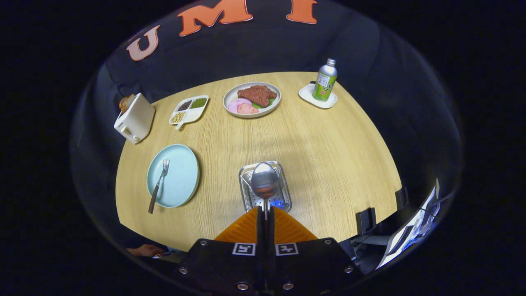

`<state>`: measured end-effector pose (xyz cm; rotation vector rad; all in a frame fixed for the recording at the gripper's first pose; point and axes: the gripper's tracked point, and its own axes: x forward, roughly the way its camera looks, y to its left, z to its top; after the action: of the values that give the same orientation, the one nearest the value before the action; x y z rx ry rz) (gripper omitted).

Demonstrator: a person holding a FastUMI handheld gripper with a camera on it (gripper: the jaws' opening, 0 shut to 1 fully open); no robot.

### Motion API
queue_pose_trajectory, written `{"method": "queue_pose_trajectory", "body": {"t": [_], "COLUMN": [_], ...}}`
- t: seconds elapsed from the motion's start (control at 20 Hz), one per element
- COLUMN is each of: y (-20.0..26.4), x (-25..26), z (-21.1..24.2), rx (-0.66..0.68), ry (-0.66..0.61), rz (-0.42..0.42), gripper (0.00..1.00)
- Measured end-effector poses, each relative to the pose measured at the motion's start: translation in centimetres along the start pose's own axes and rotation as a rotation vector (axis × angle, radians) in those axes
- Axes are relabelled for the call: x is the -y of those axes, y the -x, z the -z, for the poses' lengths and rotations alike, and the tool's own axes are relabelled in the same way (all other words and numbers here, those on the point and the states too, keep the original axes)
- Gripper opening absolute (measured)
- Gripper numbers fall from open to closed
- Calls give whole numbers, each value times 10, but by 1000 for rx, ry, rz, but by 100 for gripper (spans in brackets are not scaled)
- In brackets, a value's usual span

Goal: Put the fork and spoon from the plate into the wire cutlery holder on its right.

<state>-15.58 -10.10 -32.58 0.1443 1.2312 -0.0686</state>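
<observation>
While your gripper [266, 213] is clamped on the slick, stiff spoon [264, 181] by its thin handle above the wire cutlery holder [246, 193], take the light fork [158, 185], lying on the blue plate [185, 172] at left, mid-handle.

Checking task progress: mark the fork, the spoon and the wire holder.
Brown-handled metal fork [159, 181]: gripper view, mid-shaft.
Shiny metal spoon [264, 180]: gripper view, bowl.
Silver wire cutlery holder [245, 193]: gripper view, left wall.

From my feed I see a round, pale wood-grain tabletop [328, 148] under soft overhead light, black cloth wall [267, 49] draped behind it, two dark clamps [365, 220] on its near edge.
</observation>
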Motion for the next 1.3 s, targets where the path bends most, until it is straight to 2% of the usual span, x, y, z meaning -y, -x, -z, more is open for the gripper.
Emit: {"method": "queue_pose_trajectory", "body": {"t": [0.2,0.45,0.6,0.8,1.0,1.05,1.1,1.15,1.2,1.25,1.3], "y": [-10,-9,3,32,84,100,114,129,143,155,168], "x": [18,21,11,-4,-30,-36,-42,-47,-53,-57,-62], "z": [10,-11,-34,-80,-143,-157,-170,-179,-188,-192,-199], "rx": [-51,-10,47,222,512,588,656,713,767,816,863], "ry": [105,182,200,184,185,188,185,179,168,160,157], "rz": [50,43,-15,-85,-134,-137,-138,-144,-150,-155,-156], "gripper": [4,8,9,10,24,34,40,54,60,71,75]}}
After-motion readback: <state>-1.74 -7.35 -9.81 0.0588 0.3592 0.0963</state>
